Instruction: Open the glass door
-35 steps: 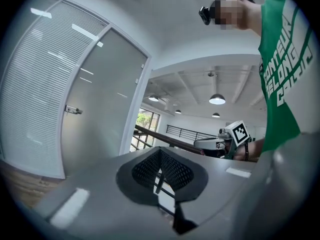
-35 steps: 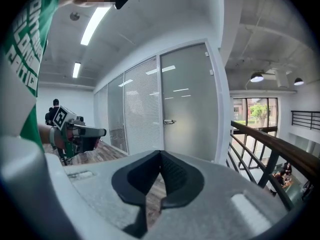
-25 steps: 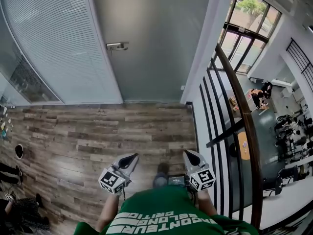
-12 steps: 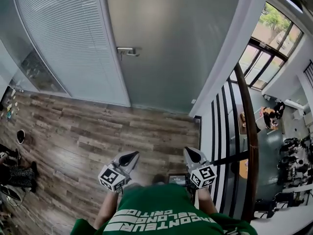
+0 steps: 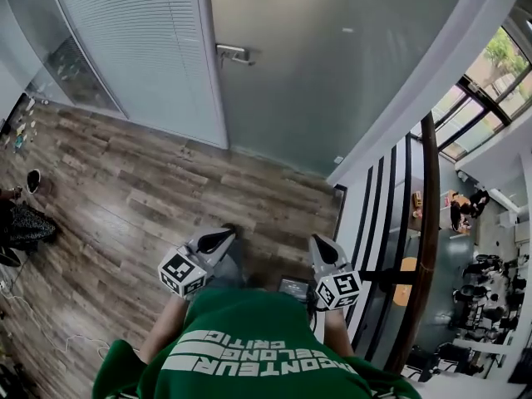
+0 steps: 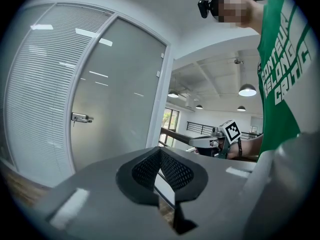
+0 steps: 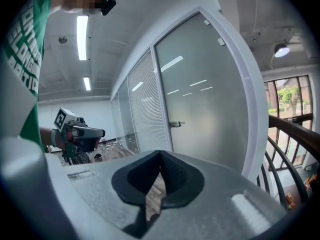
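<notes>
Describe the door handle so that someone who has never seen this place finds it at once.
Beyond the wooden floor, a panel with white blinds stands on the left and the frosted glass door to its right. The handle sits at the door's left edge, beside the white frame between the two. It is the only small metal lever on that smooth grey pane.

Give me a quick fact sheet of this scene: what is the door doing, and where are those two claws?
Door: glass door, frosted, looks closed
Handle: door handle near its left edge in the head view, untouched
Left claw: left claw shut, empty, well short of the door
Right claw: right claw shut, empty, also short of the door
Floor: wooden floor between the claws and the door
Right side: railing above a lower level
</notes>
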`<action>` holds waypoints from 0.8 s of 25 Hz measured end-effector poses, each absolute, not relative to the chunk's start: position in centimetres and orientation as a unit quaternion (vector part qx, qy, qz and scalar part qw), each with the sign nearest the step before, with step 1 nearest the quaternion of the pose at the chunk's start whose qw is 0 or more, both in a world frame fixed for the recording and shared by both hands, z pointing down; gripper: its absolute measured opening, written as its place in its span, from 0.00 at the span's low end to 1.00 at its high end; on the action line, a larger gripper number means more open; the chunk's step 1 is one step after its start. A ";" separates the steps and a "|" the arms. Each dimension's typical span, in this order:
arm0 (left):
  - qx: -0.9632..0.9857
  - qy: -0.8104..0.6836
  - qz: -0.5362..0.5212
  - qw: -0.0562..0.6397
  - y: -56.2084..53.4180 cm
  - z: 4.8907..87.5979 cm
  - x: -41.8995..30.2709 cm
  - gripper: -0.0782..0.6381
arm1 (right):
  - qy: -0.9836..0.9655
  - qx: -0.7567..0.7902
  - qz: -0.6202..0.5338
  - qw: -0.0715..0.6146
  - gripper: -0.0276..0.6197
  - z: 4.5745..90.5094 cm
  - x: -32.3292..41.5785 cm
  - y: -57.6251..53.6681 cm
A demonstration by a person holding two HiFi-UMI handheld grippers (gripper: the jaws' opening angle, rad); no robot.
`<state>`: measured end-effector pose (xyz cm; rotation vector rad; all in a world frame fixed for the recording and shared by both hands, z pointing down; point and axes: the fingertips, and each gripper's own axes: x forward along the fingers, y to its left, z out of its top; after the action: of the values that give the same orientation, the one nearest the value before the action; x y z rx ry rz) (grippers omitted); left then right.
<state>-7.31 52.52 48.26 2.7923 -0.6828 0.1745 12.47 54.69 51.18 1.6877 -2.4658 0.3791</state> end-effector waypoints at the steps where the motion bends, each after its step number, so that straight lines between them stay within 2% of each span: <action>1: 0.961 -0.234 0.061 0.133 52.2 48.3 -7.1 0.13 | -0.817 0.558 0.127 0.068 0.03 51.3 12.6 54.4; 9: 0.962 -0.232 0.044 0.137 46.8 49.3 -6.0 0.13 | -0.813 0.561 0.120 0.097 0.03 51.8 13.7 49.3; 20: 0.945 -0.301 -0.001 0.130 31.8 49.1 -10.1 0.13 | -0.841 0.517 0.074 0.139 0.03 48.9 11.8 31.9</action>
<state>-10.15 31.76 49.11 2.7457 -0.8737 -0.0020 11.84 31.93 48.86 1.4946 -2.4329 0.2151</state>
